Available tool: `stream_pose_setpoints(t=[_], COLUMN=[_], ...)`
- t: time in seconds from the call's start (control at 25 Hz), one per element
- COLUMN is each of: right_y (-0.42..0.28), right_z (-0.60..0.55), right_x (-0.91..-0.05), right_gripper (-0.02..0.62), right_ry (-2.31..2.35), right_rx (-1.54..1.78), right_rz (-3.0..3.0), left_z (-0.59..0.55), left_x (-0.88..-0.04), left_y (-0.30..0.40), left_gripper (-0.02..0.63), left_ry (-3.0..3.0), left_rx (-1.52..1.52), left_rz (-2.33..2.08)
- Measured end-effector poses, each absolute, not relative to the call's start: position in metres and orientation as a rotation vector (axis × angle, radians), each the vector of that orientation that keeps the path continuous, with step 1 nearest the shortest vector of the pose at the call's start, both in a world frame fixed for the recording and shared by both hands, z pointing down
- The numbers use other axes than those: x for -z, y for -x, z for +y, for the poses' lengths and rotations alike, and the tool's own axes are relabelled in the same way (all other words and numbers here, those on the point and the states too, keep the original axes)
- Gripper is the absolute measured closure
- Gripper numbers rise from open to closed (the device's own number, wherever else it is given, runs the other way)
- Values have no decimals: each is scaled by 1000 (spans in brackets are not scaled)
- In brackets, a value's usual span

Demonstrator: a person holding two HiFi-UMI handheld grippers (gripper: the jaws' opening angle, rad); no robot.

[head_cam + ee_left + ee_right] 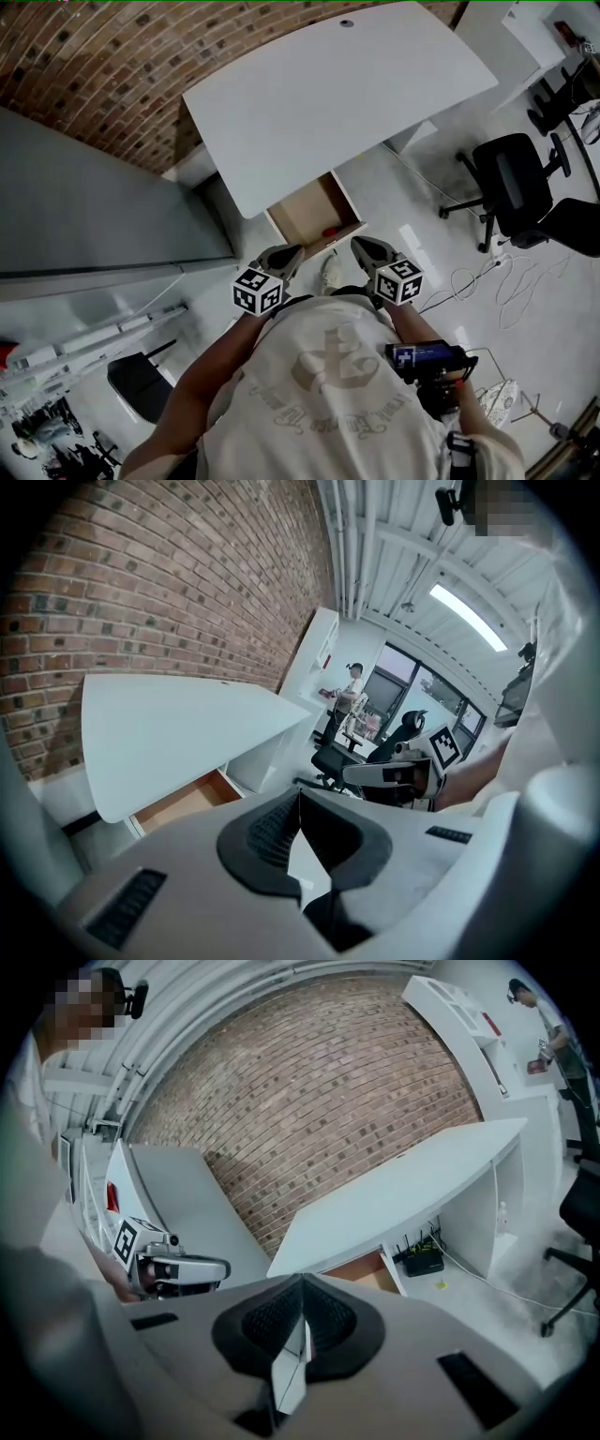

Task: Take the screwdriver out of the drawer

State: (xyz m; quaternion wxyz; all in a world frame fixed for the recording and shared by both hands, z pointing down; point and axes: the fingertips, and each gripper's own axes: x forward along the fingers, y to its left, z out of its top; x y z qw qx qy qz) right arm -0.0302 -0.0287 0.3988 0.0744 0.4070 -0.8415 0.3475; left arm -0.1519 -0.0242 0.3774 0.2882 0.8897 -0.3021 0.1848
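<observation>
Red item, likely the screwdriver (330, 232), in open drawer (302, 216) ahead; right gripper (362, 246) nearer than left gripper (289, 253); both fully closed, empty.

Bright, even indoor light fills all three views. A ceiling light strip (469, 616) glows overexposed in the left gripper view, and the glossy floor (417, 246) throws back pale patches of glare in the head view. The white tabletop (337, 103) looks almost washed out, and a soft shadow darkens the brick wall (319, 1091) near its left end. The wide-angle lenses bow the brick courses and tabletop edges, most strongly toward the borders, and both gripper views fade to black at the corners. Up close, the left gripper (298, 797) and right gripper (302, 1283) look soft, while distant things are sharper.
</observation>
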Motion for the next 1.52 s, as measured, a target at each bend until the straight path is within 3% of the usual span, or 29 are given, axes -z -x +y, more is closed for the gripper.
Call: stream_pose_setpoints(t=[1.52], right_y=[20], right_z=[-31], right_x=[-455], right_gripper=[572], right_ry=[-1482], right_rx=[-1174], right_rz=[-2337], left_z=[-24], left_x=[-447], left_y=[146], left_gripper=[583], left_ry=[-2372], left_rx=[-811], left_rz=[-523])
